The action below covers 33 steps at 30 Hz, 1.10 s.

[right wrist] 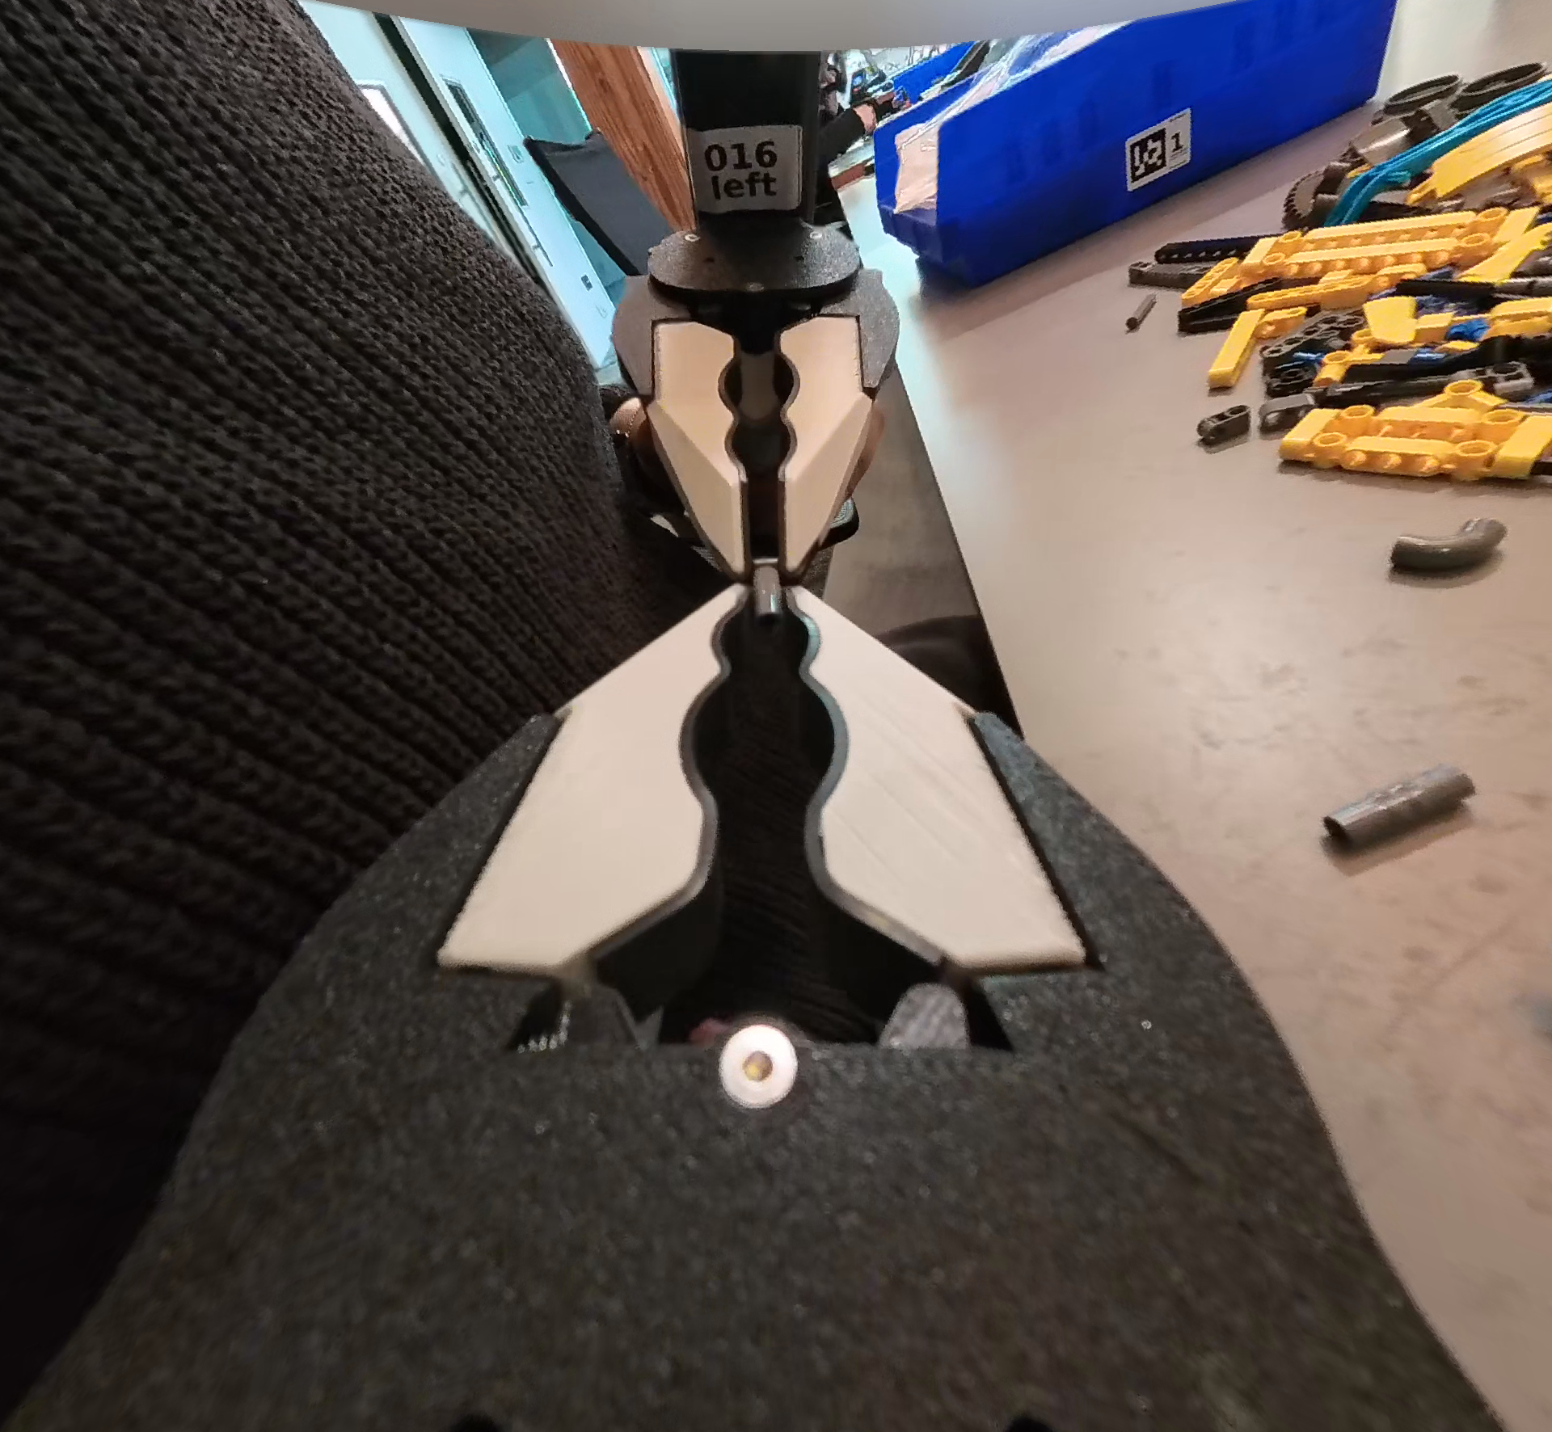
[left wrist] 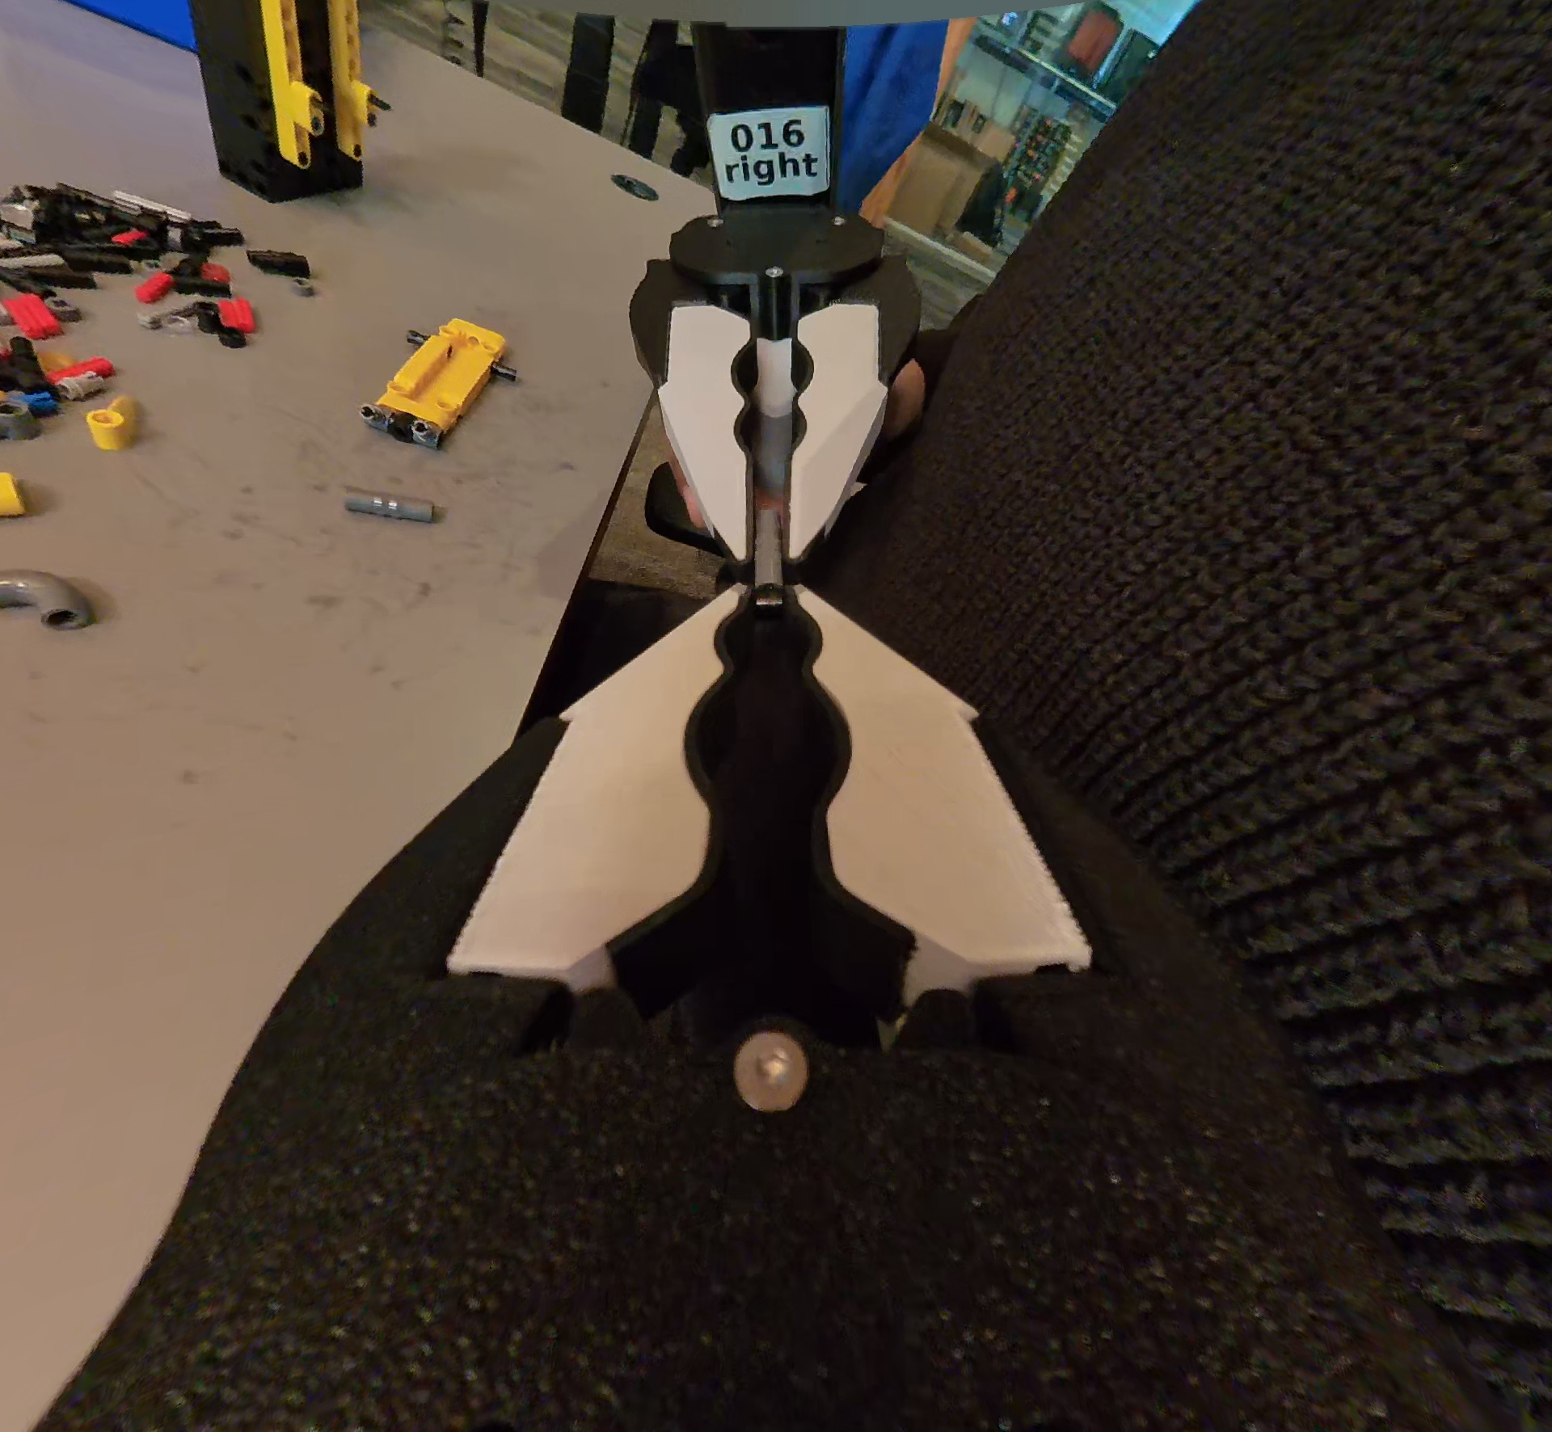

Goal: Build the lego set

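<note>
— What were your grippers doing?
— Your left gripper [left wrist: 768, 594] and right gripper [right wrist: 766, 590] met tip to tip off the table [left wrist: 294, 720], both clamped on one small dark pin [left wrist: 768, 552].
— And the rest?
— Loose pieces [right wrist: 1386, 350] lay unassembled on it.

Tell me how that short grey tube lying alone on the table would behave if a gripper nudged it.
The short grey tube looks round and lies on its side, so it would probably roll across the grey table. It seems to be small rigid plastic, likely light and stiff. Its smooth surface may slip between fingertips.
</note>
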{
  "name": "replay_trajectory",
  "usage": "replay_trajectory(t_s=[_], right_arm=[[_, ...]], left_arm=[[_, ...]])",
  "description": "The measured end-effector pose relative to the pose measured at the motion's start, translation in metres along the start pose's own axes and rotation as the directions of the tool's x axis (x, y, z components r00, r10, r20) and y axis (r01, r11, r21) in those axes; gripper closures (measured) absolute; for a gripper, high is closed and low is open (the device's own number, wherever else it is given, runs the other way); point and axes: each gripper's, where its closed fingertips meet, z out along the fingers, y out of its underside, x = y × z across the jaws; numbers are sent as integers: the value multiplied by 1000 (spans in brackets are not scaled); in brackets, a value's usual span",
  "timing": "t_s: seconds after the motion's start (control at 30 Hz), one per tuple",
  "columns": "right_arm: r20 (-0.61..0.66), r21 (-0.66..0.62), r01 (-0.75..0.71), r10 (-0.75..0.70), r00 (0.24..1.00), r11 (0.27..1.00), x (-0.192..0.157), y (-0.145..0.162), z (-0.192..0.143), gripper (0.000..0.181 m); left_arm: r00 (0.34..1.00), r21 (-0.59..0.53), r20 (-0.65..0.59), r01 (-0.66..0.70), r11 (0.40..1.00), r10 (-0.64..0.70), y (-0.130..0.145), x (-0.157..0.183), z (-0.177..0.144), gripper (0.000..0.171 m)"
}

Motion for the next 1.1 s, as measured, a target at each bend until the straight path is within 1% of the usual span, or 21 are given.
replay_trajectory(t_s=[0.07, 0.17, 0.3, 0.4, 0.53, 0.63, 0.73, 0.8, 0.93, 1.03, 1.1], right_arm=[[-10, 4, 14, -14, 1000, 1000, 0, -1, -1, 175], [-24, 23, 26, -25, 999, 999, 0, -6, -2, 176], [-16, 35, 25, -24, 1000, 999, -3, -8, -3, 176], [-16, 37, 25, -25, 1000, 999, -5, -7, -2, 176], [10, 57, -8, 7, 1000, 998, -9, -6, -1, 176], [3, 19, -17, 17, 1000, 1000, -10, 1, 0, 175], [20, 37, -60, 59, 998, 998, -12, 1, 1, 176], [15, 25, -60, 60, 998, 998, -13, 5, 2, 176], [31, 60, -92, 90, 995, 994, -15, 2, 1, 176], [11, 3, -55, 55, 998, 999, -13, 9, 2, 176], [3, 1, -43, 43, 999, 999, -10, 6, 3, 176]], left_arm=[[1000, 11, 12, -25, 1000, 25, -2, -1, 0, 166], [1000, 44, -2, -12, 999, 13, -6, 0, -2, 163], [999, 48, -39, 16, 999, -14, -7, 3, -3, 163], [999, 37, -45, 29, 999, -27, -5, 4, -2, 165], [994, 40, -83, 73, 997, -70, -4, 9, -2, 167], [993, 27, -80, 93, 995, -90, 3, 9, -1, 167], [986, 55, -110, 135, 989, -129, 3, 11, -2, 168], [987, 39, -106, 128, 991, -123, 7, 12, -1, 168], [985, 57, -114, 138, 989, -131, 3, 13, -1, 168], [992, 7, -86, 93, 996, -92, 11, 11, 2, 168], [991, 16, -94, 100, 995, -98, 8, 8, -1, 168]])
